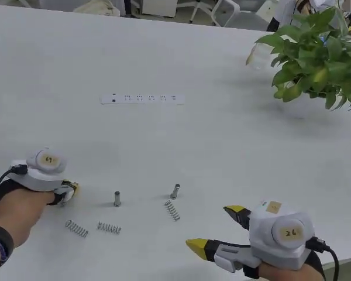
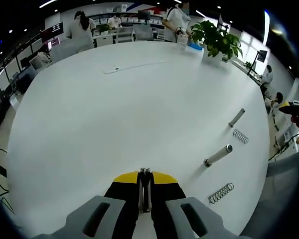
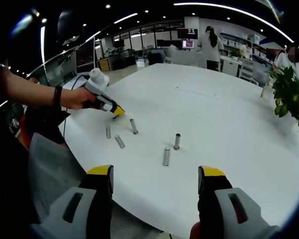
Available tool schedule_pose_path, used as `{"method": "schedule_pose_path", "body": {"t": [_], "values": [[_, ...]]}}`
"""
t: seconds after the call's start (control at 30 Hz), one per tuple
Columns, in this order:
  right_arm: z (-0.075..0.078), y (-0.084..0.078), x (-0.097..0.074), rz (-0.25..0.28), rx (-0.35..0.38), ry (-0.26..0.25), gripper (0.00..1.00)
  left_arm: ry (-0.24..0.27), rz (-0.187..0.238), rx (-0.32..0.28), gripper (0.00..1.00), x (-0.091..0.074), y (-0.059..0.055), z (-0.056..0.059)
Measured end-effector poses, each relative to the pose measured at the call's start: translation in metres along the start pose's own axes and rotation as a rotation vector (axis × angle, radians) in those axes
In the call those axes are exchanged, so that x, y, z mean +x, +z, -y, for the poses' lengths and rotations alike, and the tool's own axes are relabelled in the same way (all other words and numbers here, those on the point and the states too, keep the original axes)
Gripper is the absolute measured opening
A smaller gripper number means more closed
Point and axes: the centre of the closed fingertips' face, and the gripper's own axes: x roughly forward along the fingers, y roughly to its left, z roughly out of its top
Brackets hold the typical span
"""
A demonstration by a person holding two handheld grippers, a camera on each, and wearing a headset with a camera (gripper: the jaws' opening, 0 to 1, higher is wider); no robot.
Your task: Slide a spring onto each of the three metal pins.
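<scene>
The white round table point(image 1: 222, 146) is leaving broad open surface beyond its near edge. The right gripper point(image 1: 209, 227) is hovering there, jaws wide. The left gripper point(image 1: 73, 188) is pinching a slim metal piece point(image 2: 145, 191), hard to identify. Two grey metal pins point(image 1: 117, 199) are standing among three loose coil springs point(image 1: 109, 228).

Three springs point(image 1: 76, 228) point(image 1: 109, 228) point(image 1: 172, 210) lie on one table point(image 1: 222, 134). Two metal pins point(image 1: 117, 199) point(image 1: 175, 191) stand there. A slim metal piece point(image 2: 145, 186) between the jaws of the left gripper point(image 1: 70, 190) may be a third, but that cannot be told. There are two grippers, the other being the right gripper point(image 1: 213, 227), plus one power strip point(image 1: 142, 99) and one potted plant point(image 1: 316, 52).
</scene>
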Motion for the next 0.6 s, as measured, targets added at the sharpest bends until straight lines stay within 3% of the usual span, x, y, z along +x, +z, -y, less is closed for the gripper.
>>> {"method": "schedule_pose_path", "body": {"t": [0.03, 0.6], "values": [[-0.001, 0.000, 0.000, -0.001, -0.001, 0.001, 0.68, -0.007, 0.013, -0.026, 0.00, -0.001, 0.001, 0.000], [-0.004, 0.001, 0.002, 0.003, -0.008, 0.011, 0.68, 0.025, 0.047, -0.058, 0.00, -0.023, -0.002, -0.009]]}}
